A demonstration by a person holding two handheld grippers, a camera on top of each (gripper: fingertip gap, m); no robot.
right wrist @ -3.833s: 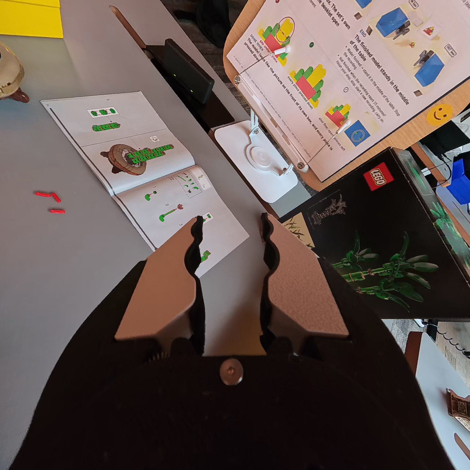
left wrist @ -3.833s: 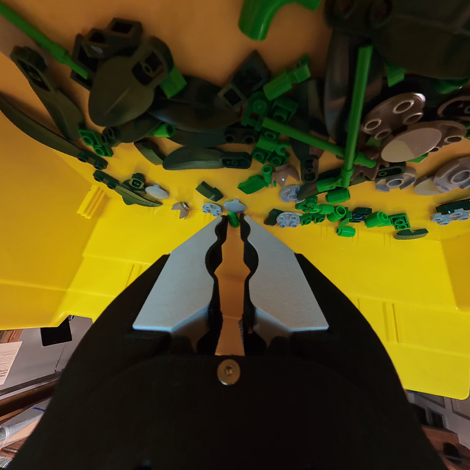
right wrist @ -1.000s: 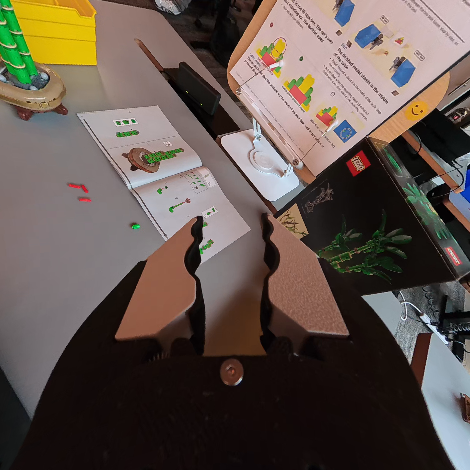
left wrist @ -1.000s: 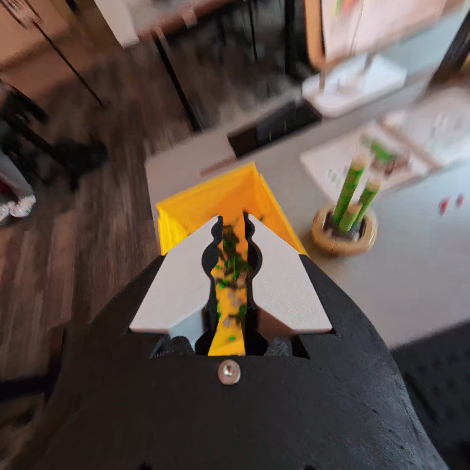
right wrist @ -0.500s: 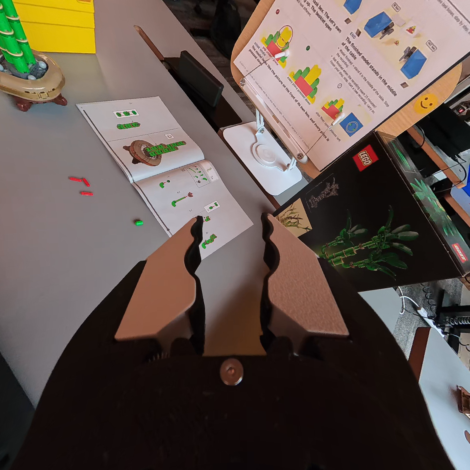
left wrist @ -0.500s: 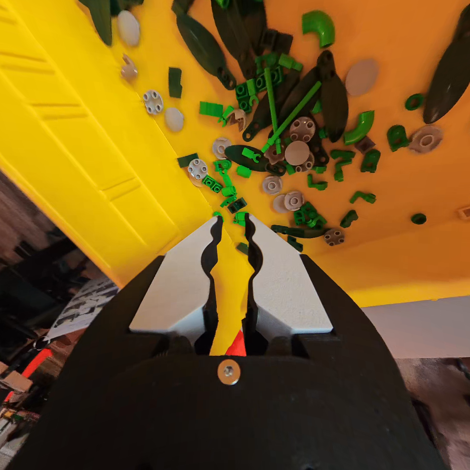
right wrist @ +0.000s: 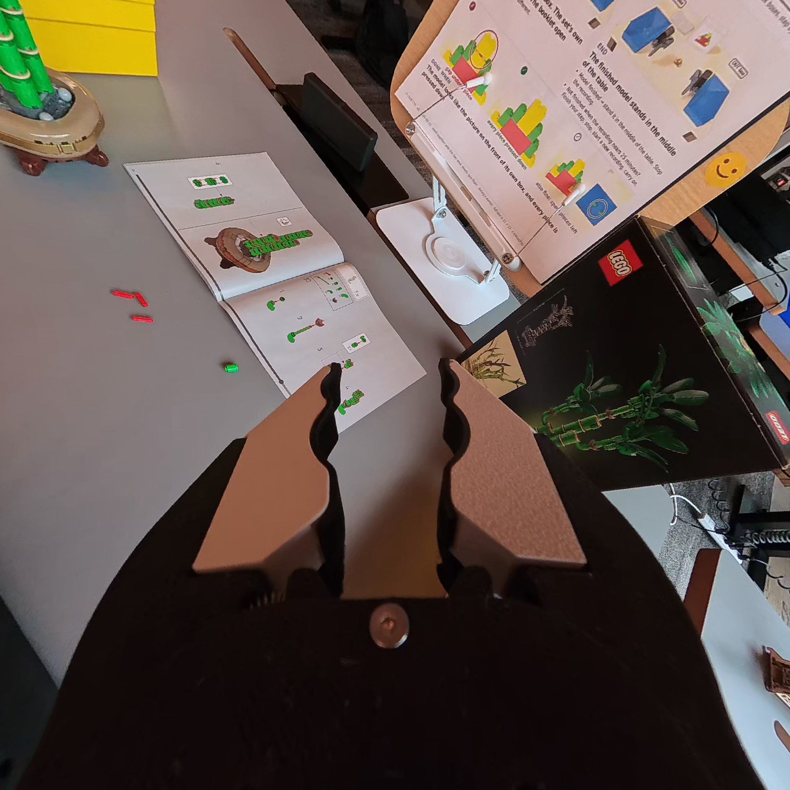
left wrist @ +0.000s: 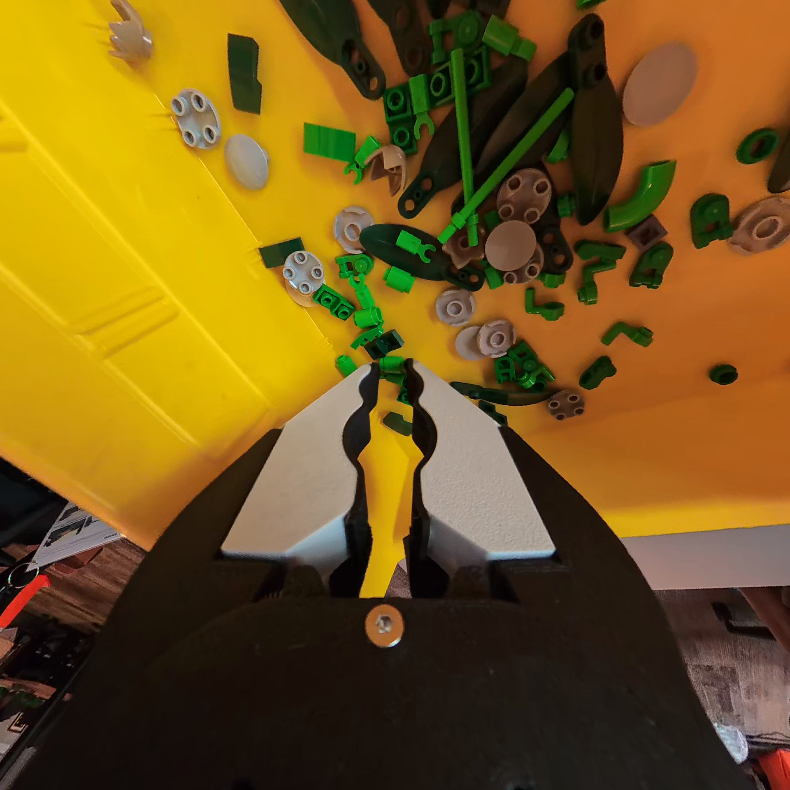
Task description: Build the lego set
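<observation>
In the left wrist view my left gripper (left wrist: 392, 366) is down inside the yellow bin (left wrist: 128, 342), its tips closed on a small bright green round brick (left wrist: 392, 364) near the bin's left wall. Loose pieces lie around it: green clips, grey round plates (left wrist: 302, 272), dark green leaves (left wrist: 594, 128) and green bars (left wrist: 464, 141). In the right wrist view my right gripper (right wrist: 388, 371) is open and empty above the grey table (right wrist: 107, 427). The partly built bamboo model (right wrist: 38, 98) stands at the far left. A small green piece (right wrist: 231, 366) lies beside the open instruction booklet (right wrist: 278, 265).
Three small red pins (right wrist: 137, 303) lie on the table left of the booklet. The black set box (right wrist: 632, 367) stands at the right. A sheet on a white stand (right wrist: 453, 256) leans behind it. The yellow bin (right wrist: 89, 38) sits at the far left. My right fingertips sit around 70 centimeters from my left ones.
My left gripper swung back into the bin, moved down to the pieces by the left wall and narrowed onto the small green brick. My right gripper stayed open, shifting only slightly.
</observation>
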